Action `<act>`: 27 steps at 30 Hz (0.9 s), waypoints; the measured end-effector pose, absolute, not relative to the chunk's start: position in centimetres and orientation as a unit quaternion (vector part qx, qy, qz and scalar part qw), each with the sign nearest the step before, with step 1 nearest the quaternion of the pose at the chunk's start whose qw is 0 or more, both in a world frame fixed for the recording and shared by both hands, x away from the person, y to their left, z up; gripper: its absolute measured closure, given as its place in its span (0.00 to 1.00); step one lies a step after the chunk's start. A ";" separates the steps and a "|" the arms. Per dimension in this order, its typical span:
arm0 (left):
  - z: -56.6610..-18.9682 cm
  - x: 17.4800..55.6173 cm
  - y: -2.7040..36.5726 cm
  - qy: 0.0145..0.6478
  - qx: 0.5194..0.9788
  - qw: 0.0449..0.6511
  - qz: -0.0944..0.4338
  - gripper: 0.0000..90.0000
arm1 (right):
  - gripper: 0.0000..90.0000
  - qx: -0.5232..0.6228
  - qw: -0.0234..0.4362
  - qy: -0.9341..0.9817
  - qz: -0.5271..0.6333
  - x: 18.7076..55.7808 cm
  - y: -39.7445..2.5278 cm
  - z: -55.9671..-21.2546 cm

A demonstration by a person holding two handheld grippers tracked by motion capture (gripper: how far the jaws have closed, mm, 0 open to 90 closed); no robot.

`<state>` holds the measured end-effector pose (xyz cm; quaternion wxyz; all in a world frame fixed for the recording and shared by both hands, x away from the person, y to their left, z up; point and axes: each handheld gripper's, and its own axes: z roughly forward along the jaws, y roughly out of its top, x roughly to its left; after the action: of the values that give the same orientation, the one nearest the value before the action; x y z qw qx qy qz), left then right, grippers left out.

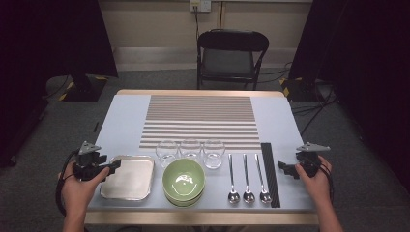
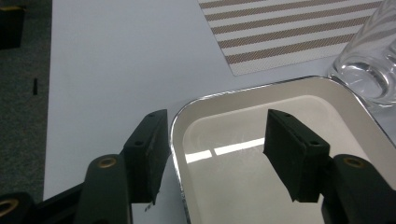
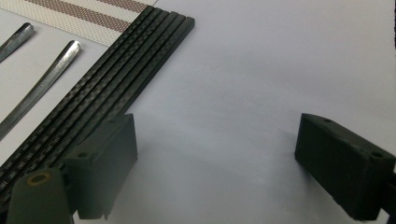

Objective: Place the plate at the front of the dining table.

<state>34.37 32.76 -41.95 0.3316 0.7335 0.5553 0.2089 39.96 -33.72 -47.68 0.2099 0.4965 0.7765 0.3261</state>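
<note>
A: How does the right gripper [image 3: 215,163] stand?

B: Its jaws are wide apart, with bare bench [image 3: 261,70] between them and nothing held.

A: What lies near it?

B: A bundle of black chopsticks [image 3: 116,70] runs away from the left jaw, touching or just beside it. Beyond those lie two spoon handles [image 3: 46,81] and a corner of a striped mat [image 3: 88,16].

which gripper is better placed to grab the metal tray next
Left. The left gripper is open with its jaws straddling the near-left rim of the metal tray. The right gripper is open beside the black chopsticks, far across the table.
</note>
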 end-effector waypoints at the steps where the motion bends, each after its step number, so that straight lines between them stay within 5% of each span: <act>1: -41.9 34.4 32.8 0.556 0.736 0.328 0.205 0.46 | 0.13 0.497 0.210 0.777 0.326 40.0 -33.7 -47.7; 11: -41.9 34.6 33.1 0.571 0.734 0.313 0.191 0.56 | 0.13 0.496 0.211 0.777 0.326 40.0 -33.7 -47.7; 18: -41.4 34.6 33.4 0.572 0.740 0.306 0.179 0.74 | 0.13 0.496 0.210 0.777 0.326 40.0 -33.7 -47.7; 27: -41.4 34.0 34.2 0.594 0.723 0.305 0.178 0.80 | 0.13 0.497 0.209 0.777 0.326 40.0 -33.7 -47.7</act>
<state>34.00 34.21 -41.36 0.3048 0.7232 0.5938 0.1775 39.97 -33.72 -47.68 0.2094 0.4970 0.7766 0.3258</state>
